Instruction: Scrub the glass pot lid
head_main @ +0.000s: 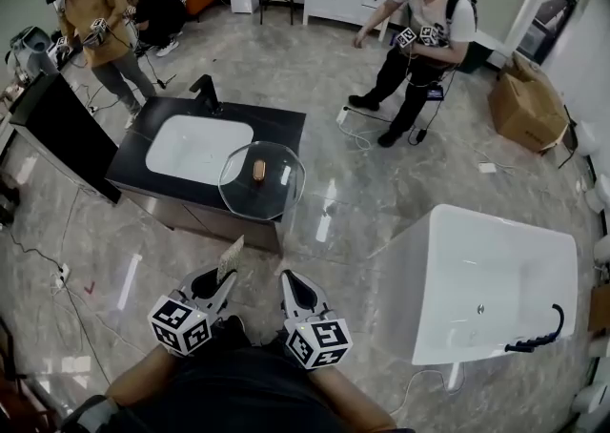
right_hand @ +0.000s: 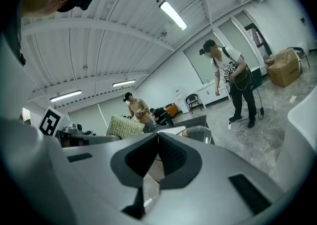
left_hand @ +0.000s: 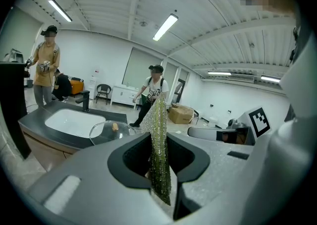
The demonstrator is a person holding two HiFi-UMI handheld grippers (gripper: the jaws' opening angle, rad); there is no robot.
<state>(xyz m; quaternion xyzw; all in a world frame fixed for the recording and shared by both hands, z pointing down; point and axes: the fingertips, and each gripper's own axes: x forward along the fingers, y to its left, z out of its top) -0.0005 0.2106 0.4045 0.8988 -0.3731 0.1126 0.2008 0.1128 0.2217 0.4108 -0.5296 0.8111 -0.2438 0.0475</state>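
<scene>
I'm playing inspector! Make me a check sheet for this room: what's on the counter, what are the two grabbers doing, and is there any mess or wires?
Surface: dark counter with a white basin and a black tap.
Job's things: round glass pot lid lies at the counter's corner beside the basin; green scrubbing pad is not touching it.
Clutter: brown cardboard box on the floor.
Grippers: left gripper is shut on the pad; right gripper is shut with nothing in it; both are held short of the lid.
Cables: white cord on the floor.
Surroundings: white bathtub, person in a white shirt, person in a tan shirt.
</scene>
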